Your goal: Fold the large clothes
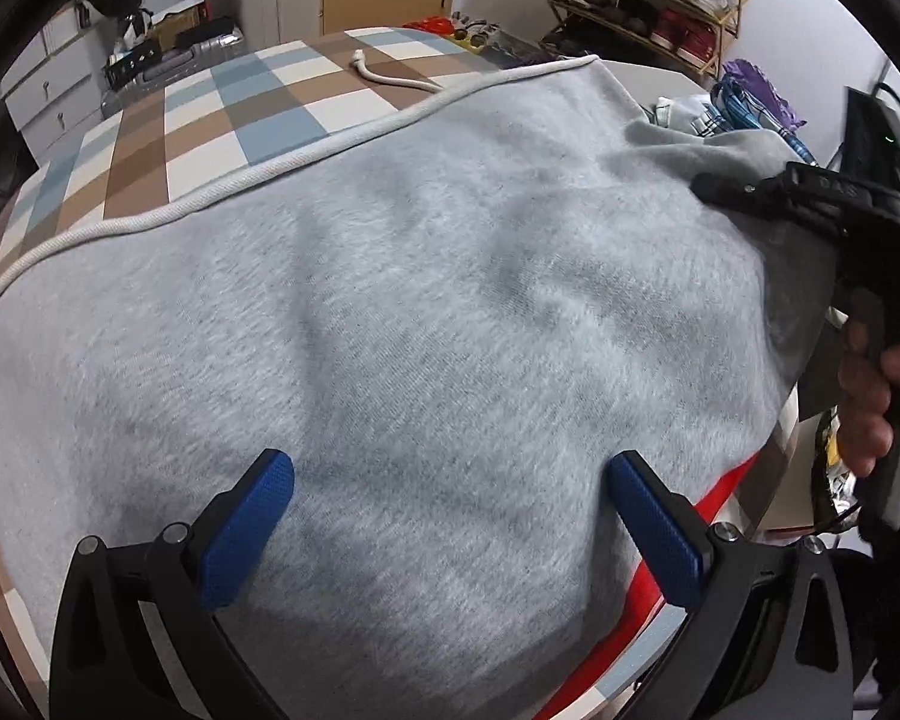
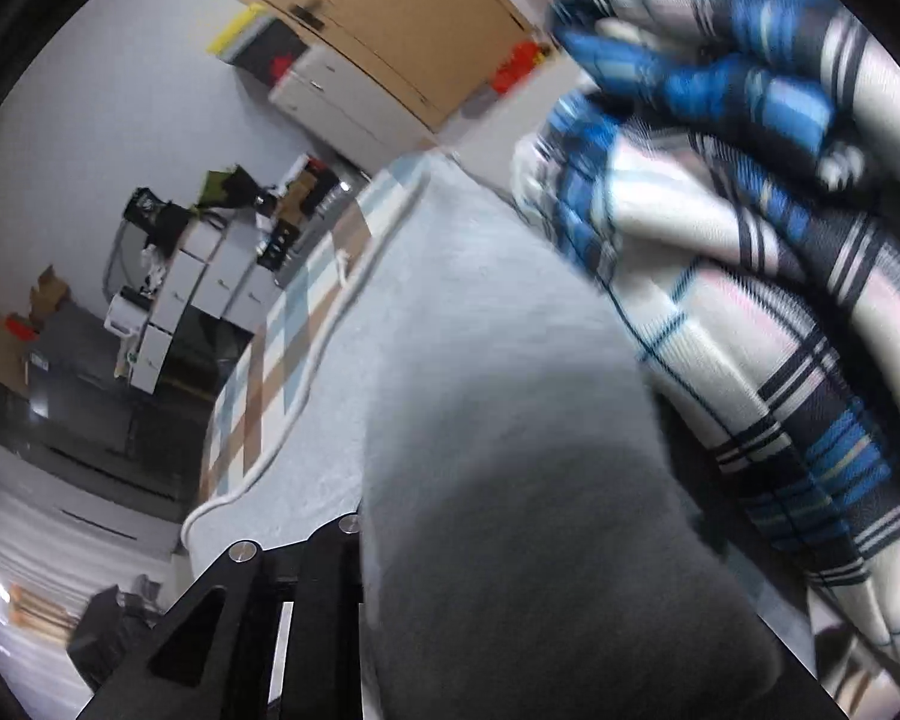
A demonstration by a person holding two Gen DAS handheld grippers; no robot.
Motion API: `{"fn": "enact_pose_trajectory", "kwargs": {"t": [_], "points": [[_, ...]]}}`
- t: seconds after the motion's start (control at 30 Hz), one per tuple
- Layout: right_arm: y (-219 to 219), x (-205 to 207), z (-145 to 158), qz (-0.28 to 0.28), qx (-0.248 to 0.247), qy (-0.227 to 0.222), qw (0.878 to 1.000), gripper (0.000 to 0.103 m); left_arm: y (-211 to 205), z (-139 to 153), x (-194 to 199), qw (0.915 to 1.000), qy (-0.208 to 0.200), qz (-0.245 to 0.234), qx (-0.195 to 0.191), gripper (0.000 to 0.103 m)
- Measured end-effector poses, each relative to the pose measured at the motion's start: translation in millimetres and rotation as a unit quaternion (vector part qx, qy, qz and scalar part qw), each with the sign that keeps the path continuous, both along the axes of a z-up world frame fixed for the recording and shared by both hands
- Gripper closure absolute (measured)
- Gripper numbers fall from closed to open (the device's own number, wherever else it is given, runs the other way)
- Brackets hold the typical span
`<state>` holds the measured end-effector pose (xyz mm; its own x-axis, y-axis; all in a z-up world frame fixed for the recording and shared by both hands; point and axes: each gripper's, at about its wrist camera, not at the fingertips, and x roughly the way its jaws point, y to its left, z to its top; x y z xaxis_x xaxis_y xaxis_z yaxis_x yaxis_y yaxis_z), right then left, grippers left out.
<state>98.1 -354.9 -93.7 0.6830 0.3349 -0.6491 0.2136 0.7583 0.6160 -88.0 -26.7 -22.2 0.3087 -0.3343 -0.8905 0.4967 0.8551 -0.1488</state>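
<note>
A large grey fleece garment (image 1: 426, 300) with a white cord (image 1: 222, 198) along its far edge lies spread over the checked table (image 1: 210, 120). My left gripper (image 1: 450, 516) is open, its blue pads (image 1: 252, 516) just above the cloth near the front edge, holding nothing. My right gripper (image 1: 744, 189) is at the garment's right side, shut on a fold of the grey cloth. In the right wrist view the grey cloth (image 2: 510, 510) drapes over the gripper and hides its fingertips.
A blue and white plaid cloth (image 2: 750, 240) is bunched close on the right of the right gripper. A shoe rack (image 1: 648, 0) stands behind the table, drawers (image 1: 54, 96) at the back left. Something red (image 1: 630, 618) lies under the garment's front right edge.
</note>
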Motion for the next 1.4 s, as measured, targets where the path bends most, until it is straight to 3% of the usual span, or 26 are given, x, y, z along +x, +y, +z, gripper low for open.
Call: {"fn": "enact_pose_trajectory", "kwargs": {"t": [0.37, 0.57, 0.7, 0.73, 0.77, 0.83, 0.9, 0.93, 1.03, 1.1, 1.2, 1.33, 1.4], "points": [[33, -12, 74, 0.052, -0.112, -0.113, 0.986, 0.083, -17, -1, 0, 0.9987, 0.025, -0.031, -0.032, 0.001], [44, -16, 106, 0.081, -0.171, -0.141, 0.972, 0.083, -38, 0, 10, 0.9933, 0.043, -0.066, -0.085, 0.001], [65, -15, 131, 0.105, -0.241, -0.151, 0.953, 0.083, -39, 8, 19, 0.9839, 0.076, -0.101, -0.127, 0.003], [71, -15, 134, 0.109, -0.253, -0.151, 0.949, 0.083, -32, 13, 19, 0.9839, 0.080, -0.094, -0.129, 0.011], [77, -16, 137, 0.114, -0.265, -0.152, 0.945, 0.083, -19, 21, 17, 0.9848, 0.081, -0.084, -0.129, 0.012], [93, -20, 139, 0.126, -0.291, -0.159, 0.935, 0.083, 12, 35, 9, 0.9874, 0.057, -0.077, -0.126, 0.012], [109, -27, 141, 0.138, -0.322, -0.167, 0.922, 0.083, 47, 41, 4, 0.9942, 0.018, -0.045, -0.097, 0.012], [121, -31, 141, 0.147, -0.339, -0.174, 0.913, 0.083, 59, 38, 6, 0.9955, 0.020, -0.032, -0.087, 0.012], [150, -42, 139, 0.165, -0.366, -0.189, 0.896, 0.083, 85, 7, 19, 0.9924, 0.090, 0.005, -0.084, 0.012], [171, -49, 139, 0.182, -0.374, -0.199, 0.887, 0.083, 94, 5, 19, 0.9902, 0.088, -0.005, -0.109, 0.012], [204, -61, 135, 0.207, -0.392, -0.213, 0.871, 0.083, 116, 13, 20, 0.9794, 0.115, -0.014, -0.165, 0.012], [249, -79, 122, 0.244, -0.439, -0.232, 0.833, 0.083, 165, 13, 27, 0.9480, 0.180, 0.022, -0.262, 0.011], [263, -84, 115, 0.256, -0.434, -0.230, 0.833, 0.083, 186, 11, 29, 0.9366, 0.197, 0.037, -0.287, 0.011]]}}
